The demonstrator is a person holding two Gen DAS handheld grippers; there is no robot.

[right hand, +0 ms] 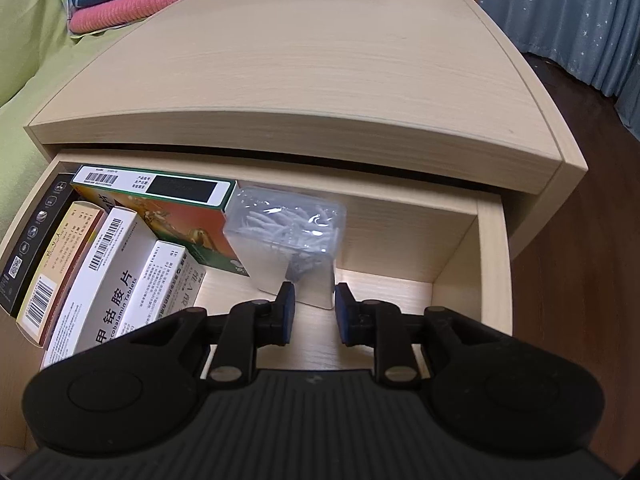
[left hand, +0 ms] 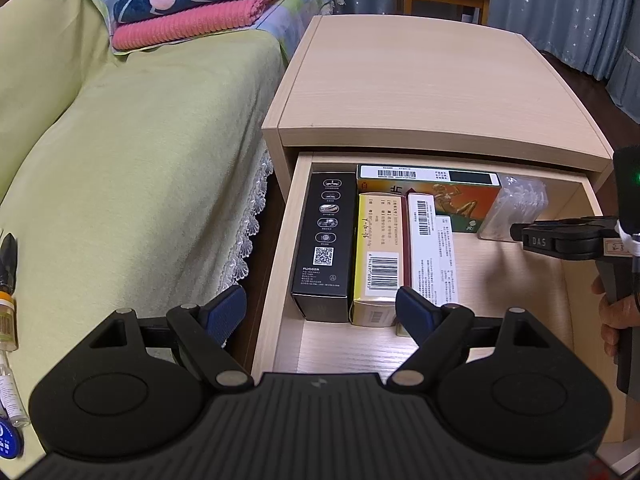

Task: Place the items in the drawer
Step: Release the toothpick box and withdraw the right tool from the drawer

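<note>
While the right tongs point(right hand: 314, 312) stand slightly apart with nothing between them, the clear plastic box point(right hand: 286, 236) of small white pieces sits just ahead of their tips, inside the open drawer point(right hand: 494, 264) near its back wall. It looks already set down, so the sound move, as I judge it, is to draw straight back and up without letting a blue pad point(right hand: 286, 308) brush the box's near face, since a light container like this would likely tip or skid. To the left of these tongs, the green-and-orange carton point(right hand: 160, 208) lies just beside the plastic box, and the white tablet box point(right hand: 108, 276) stands further left.

The left tongs point(left hand: 320, 312) are wide apart and empty, hovering above the drawer's front left corner. Beyond them stand the black box point(left hand: 322, 240) and yellow box point(left hand: 376, 248). More items lie on the bed point(left hand: 120, 184) at far left, probably next.
</note>
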